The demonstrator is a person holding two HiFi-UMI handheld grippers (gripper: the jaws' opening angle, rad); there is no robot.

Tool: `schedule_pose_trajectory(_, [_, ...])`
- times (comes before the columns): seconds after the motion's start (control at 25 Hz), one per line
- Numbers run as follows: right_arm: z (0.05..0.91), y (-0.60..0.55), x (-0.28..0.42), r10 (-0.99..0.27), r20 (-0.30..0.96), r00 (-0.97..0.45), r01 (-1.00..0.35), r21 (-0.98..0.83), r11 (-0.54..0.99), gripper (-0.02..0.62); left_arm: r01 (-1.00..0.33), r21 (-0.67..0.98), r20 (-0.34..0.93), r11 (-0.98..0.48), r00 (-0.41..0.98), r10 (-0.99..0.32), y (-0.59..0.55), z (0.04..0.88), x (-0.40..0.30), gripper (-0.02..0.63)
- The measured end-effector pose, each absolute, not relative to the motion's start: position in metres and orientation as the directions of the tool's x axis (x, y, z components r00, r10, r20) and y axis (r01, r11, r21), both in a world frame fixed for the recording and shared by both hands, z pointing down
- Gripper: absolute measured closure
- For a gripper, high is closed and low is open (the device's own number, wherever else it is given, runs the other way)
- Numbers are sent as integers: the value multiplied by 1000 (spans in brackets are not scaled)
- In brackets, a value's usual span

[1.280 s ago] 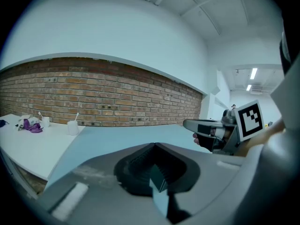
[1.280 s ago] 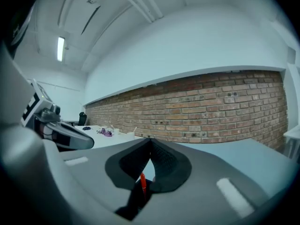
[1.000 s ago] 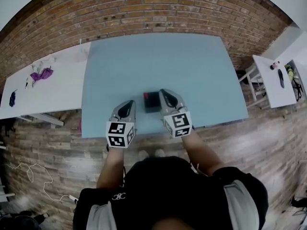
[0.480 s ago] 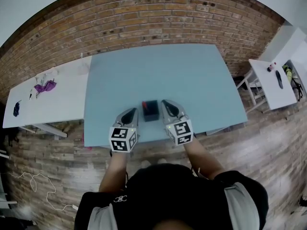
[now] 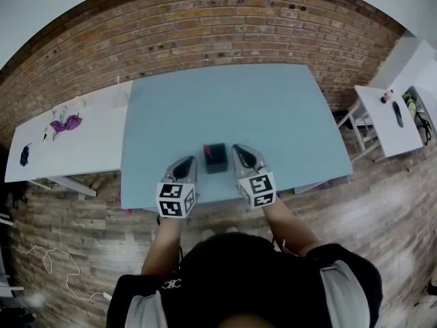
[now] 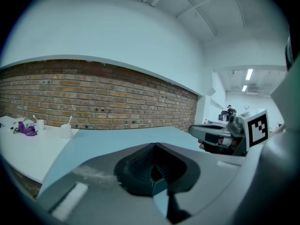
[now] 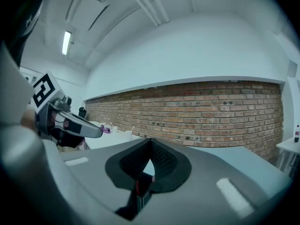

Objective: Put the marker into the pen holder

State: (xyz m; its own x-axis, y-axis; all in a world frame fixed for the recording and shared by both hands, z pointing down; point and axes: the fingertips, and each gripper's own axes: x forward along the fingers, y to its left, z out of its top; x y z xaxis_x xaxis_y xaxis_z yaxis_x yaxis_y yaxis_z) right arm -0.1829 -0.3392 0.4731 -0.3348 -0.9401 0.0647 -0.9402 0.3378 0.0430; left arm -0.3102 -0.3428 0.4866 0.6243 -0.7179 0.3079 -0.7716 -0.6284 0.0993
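A black pen holder (image 5: 217, 158) stands on the blue table (image 5: 225, 104) near its front edge, between my two grippers. A red marker (image 5: 207, 149) shows at the holder's left rim, seemingly standing inside it. My left gripper (image 5: 186, 162) rests just left of the holder, shut and empty. Just right of the holder, my right gripper (image 5: 241, 150) is also shut and holds nothing. In the right gripper view the holder (image 7: 144, 192) and a red strip of the marker (image 7: 137, 186) show below the closed jaws (image 7: 150, 142). The left gripper view shows closed jaws (image 6: 153, 146) and the right gripper (image 6: 220, 135).
A white table (image 5: 75, 139) on the left carries a purple cloth (image 5: 65, 124) and a white cup (image 6: 66, 131). Another white table (image 5: 390, 121) with small items stands at the right, with a chair beside it. A brick wall (image 5: 205, 26) runs behind the blue table.
The right gripper has drawn slightly back and to the right of the holder. The left gripper has stayed beside the holder. The view has shifted a little.
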Motion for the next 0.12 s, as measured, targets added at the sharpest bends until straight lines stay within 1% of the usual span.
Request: schedule_pose_trajectory(0.12, [476,-340,-186,-938,76,-338,-939,44,342,588,-772,100,311,-628,623,-718,-344,488,-314,600])
